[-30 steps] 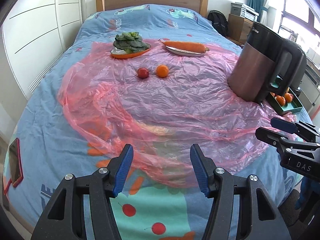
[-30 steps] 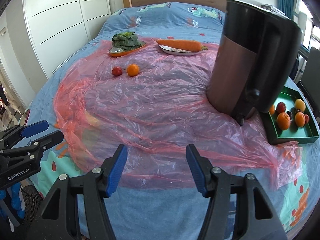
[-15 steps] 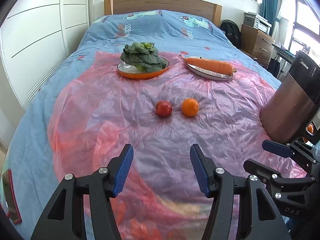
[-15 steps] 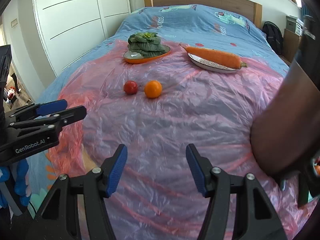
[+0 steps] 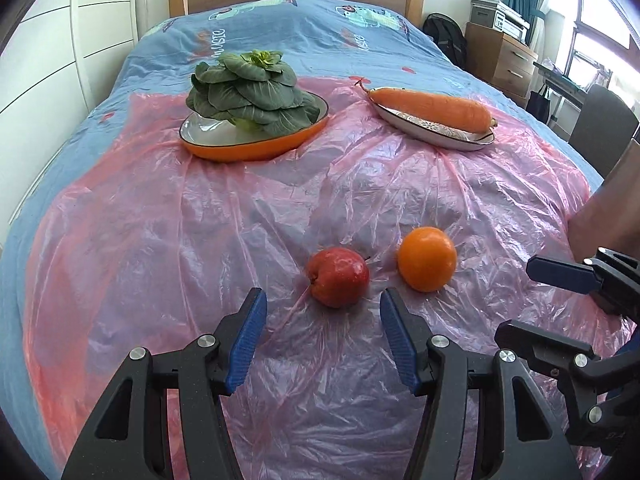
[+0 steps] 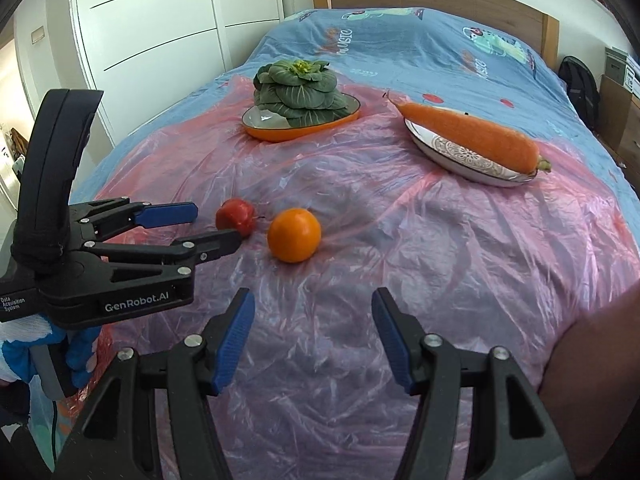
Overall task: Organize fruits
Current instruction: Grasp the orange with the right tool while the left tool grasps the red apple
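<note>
Both grippers are tilted down toward a pink plastic sheet (image 5: pixel 200 240) spread over a bed (image 5: pixel 280 28). The left gripper (image 5: pixel 323 308) has its blue-padded jaws apart with nothing between them; in the right wrist view it reaches in from 9 o'clock, gripped by a blue-and-white gloved hand (image 6: pixel 76 356) at the lower left. The right gripper (image 6: pixel 313 308) also has its jaws apart and empty; in the left wrist view it enters from 3 o'clock.

A red apple (image 5: pixel 338 277) lies on the sheet just beyond the left gripper's fingertips, at about 12 o'clock from the gap between them, not touching either pad. It lies tipped on its side, its stem pointing toward 2 o'clock in the left wrist view. An orange (image 5: pixel 427 259) sits just beside the apple at the apple's 3 o'clock, a little apart from it. From the right gripper the orange lies at about 12 o'clock, near but clear of the fingertips, with the apple at 11 o'clock.

Farther up the sheet, a leafy green vegetable (image 5: pixel 248 88) sits in an orange dish (image 5: pixel 256 148) at 11 o'clock, and a carrot (image 5: pixel 432 108) lies on a white patterned plate (image 5: pixel 440 132) at 1 o'clock, its long axis running from 10 to 4 o'clock, the thin tip at the 10 end.
</note>
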`<action>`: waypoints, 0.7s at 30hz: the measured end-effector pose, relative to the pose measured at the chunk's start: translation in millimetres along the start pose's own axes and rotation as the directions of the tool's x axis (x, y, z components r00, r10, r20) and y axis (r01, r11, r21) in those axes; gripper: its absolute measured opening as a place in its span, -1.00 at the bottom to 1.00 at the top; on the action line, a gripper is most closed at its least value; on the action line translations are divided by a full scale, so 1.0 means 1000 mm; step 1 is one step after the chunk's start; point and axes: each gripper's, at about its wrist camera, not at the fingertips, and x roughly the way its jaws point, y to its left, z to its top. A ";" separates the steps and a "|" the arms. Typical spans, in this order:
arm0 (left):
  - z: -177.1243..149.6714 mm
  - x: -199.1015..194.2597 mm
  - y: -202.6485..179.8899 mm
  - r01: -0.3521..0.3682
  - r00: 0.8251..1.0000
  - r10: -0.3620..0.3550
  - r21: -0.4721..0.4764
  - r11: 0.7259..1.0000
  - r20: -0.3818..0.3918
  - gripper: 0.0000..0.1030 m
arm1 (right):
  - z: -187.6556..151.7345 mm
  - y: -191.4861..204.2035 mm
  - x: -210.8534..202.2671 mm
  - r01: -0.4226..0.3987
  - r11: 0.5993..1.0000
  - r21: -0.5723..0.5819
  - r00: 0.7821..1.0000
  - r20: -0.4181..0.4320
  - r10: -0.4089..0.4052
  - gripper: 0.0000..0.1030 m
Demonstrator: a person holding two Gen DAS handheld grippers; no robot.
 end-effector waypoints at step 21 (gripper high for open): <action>0.001 -0.015 0.022 -0.011 0.996 0.019 -0.095 0.995 0.085 -0.42 | 0.021 0.009 0.041 -0.033 0.999 -0.010 0.999 -0.016 0.033 0.79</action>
